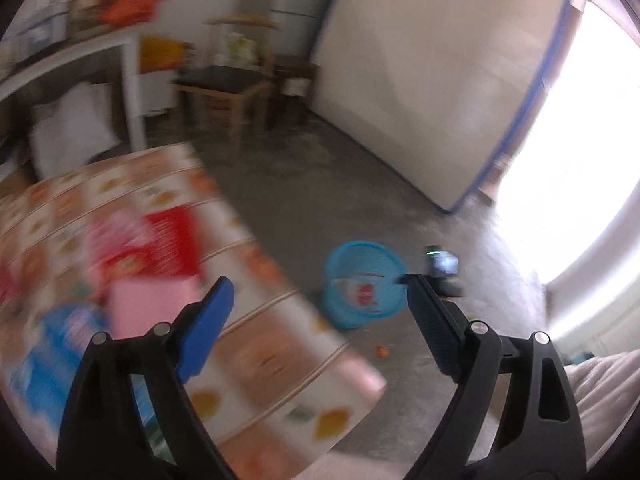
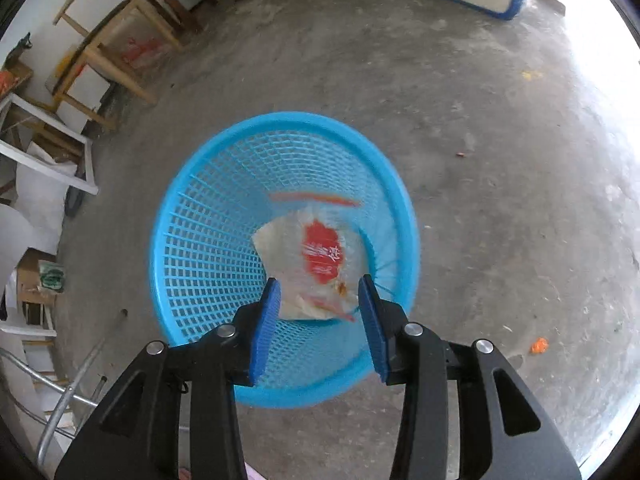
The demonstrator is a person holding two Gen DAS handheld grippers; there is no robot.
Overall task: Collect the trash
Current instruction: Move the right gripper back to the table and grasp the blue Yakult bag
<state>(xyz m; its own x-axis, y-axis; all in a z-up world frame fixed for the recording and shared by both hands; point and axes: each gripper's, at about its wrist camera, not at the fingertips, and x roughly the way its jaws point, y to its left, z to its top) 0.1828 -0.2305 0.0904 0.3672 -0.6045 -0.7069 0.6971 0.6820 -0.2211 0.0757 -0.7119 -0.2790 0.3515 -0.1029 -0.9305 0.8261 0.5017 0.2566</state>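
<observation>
Right gripper point(image 2: 318, 322): spread above the blue basket point(image 2: 192, 208), pinching nothing, so the wrapper can fall in.
Wrapper point(image 2: 316, 256): clear and red, inside the basket, touching neither pad.
Left gripper point(image 1: 316, 320): spread wide, empty, over the table edge.
Table point(image 1: 256, 344): more packets point(image 1: 156, 248) wait there.
Floor point(image 2: 480, 100): orange scraps point(image 2: 539, 346) nearby; nothing blocks the basket.

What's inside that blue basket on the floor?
The blue basket holds a clear plastic wrapper with a red patch, lying against its mesh wall and bottom. Anything beneath the wrapper is covered, so I cannot tell if more lies there.
</observation>
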